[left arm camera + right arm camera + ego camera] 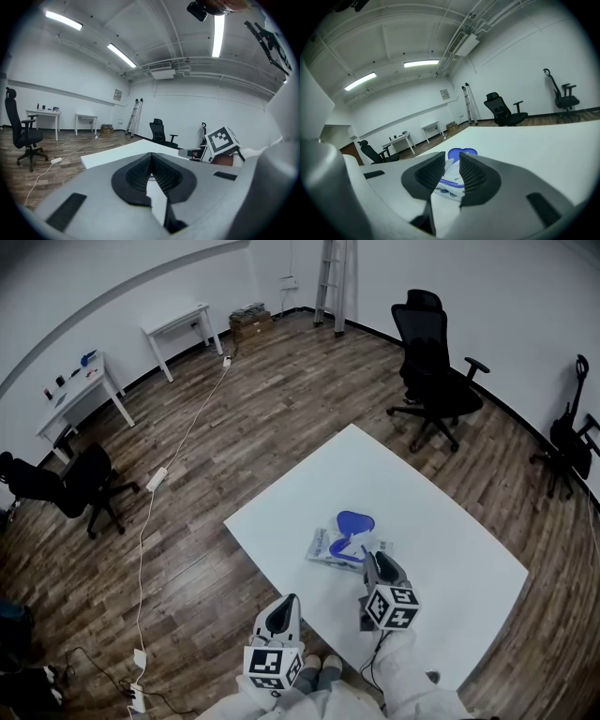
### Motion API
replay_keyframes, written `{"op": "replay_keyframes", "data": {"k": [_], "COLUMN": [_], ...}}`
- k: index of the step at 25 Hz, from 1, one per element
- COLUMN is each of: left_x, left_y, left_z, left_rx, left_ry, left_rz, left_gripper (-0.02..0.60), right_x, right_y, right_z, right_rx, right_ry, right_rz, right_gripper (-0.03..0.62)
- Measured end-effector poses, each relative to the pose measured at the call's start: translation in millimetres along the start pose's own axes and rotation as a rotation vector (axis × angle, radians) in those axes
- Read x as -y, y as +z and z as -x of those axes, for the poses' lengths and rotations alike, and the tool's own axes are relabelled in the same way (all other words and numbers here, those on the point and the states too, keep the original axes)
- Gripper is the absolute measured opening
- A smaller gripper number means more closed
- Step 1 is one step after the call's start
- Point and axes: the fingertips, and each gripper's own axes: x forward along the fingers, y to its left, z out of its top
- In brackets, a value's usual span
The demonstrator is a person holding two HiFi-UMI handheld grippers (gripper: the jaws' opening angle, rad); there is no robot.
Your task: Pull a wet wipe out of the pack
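Observation:
A wet wipe pack (pixel 336 547) lies on the white table (pixel 422 502), its blue lid flap (pixel 355 521) folded open on the far side. My right gripper (pixel 368 556) is at the pack's near right corner. In the right gripper view its jaws (pixel 452 158) stand apart, and through the gap show the pack (pixel 449 183), a bit of white wipe (pixel 451 169) and the flap (pixel 462 153); the pads do not press on anything. My left gripper (pixel 289 602) hangs off the table's near left edge, shut (pixel 151 156) and empty.
Black office chairs stand beyond the table (pixel 433 371) and at the far left (pixel 80 486). Two white desks (pixel 178 326) line the back wall beside a ladder (pixel 333 277). A cable with a power strip (pixel 156 480) runs across the wooden floor.

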Motion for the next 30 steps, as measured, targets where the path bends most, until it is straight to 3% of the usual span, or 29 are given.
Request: {"op": "replay_keyframes", "data": {"k": [30], "left_x": [-23.8], "left_y": [-10.4], "left_z": [-6.0], "left_rx": [-0.018], "left_ry": [0.101], "left_rz": [0.027], "left_gripper": [-0.002], "right_x": [11.1], "right_y": [-24.9], "right_z": [-63.3], "right_rx": [-0.183], "right_ry": [0.035], "right_rz": [0.110], "right_gripper": [0.126]}}
